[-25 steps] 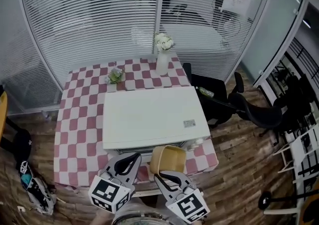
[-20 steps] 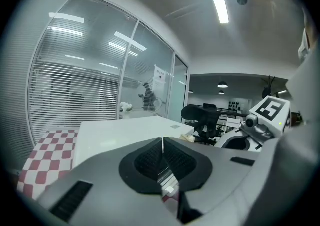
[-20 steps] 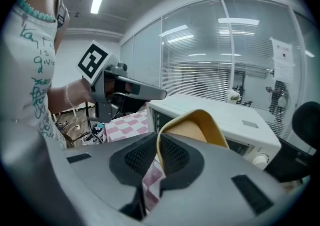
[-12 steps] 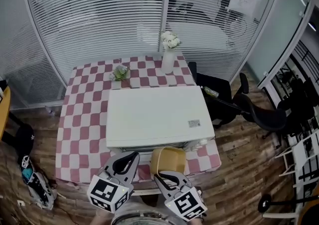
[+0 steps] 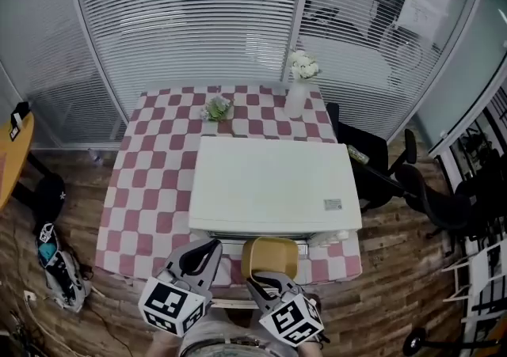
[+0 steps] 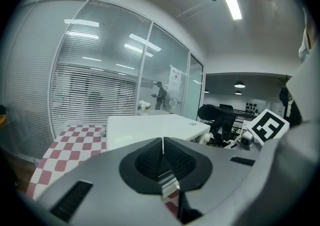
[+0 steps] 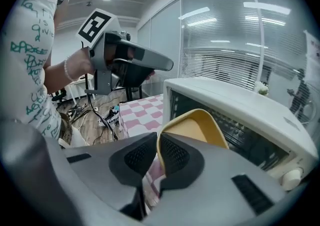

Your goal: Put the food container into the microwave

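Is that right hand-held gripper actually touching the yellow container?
Touching. The right gripper view shows the right hand-held gripper with both pads pressed on the rim of the yellow container.

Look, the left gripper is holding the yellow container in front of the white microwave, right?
No, the right gripper holds the yellow container, pinching its rim, as the right gripper view shows. It is in front of the white microwave.

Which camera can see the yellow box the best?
The right gripper view: the yellow food container fills the middle, close up, its rim pinched by the right gripper. The head view shows it small from above, in front of the microwave. The left gripper view does not show it.
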The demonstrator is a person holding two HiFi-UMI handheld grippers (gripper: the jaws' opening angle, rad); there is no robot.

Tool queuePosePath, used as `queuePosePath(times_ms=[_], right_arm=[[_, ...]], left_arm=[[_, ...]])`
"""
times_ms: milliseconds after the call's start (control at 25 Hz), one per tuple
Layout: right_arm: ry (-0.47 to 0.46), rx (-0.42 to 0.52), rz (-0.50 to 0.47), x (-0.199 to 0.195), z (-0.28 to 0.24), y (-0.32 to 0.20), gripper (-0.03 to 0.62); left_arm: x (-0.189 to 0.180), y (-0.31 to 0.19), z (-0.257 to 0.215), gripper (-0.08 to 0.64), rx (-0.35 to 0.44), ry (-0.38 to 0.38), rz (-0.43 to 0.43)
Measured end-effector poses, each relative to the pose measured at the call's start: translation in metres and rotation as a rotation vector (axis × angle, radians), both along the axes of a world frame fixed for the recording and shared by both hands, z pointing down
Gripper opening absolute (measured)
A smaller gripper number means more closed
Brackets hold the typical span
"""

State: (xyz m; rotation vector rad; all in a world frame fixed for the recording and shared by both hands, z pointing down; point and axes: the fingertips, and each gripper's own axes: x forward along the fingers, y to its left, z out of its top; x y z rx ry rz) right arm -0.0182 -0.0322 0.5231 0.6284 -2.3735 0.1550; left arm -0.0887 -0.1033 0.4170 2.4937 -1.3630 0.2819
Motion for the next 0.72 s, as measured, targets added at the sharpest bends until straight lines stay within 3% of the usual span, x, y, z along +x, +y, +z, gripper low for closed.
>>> queuePosePath(times_ms=[280, 720], right_arm=[[0.056, -0.009, -0.07, -0.01, 0.017, -0.012, 0.017], [0.177, 0.053, -0.18, -0.027, 0.036, -0.034, 0.017]], left_arm=[[-0.02, 0.005, 0.006, 0.017, -0.024, -0.001, -0.073], [-0.054, 0.012, 0.013, 0.017, -0.038, 0.006, -0.185]])
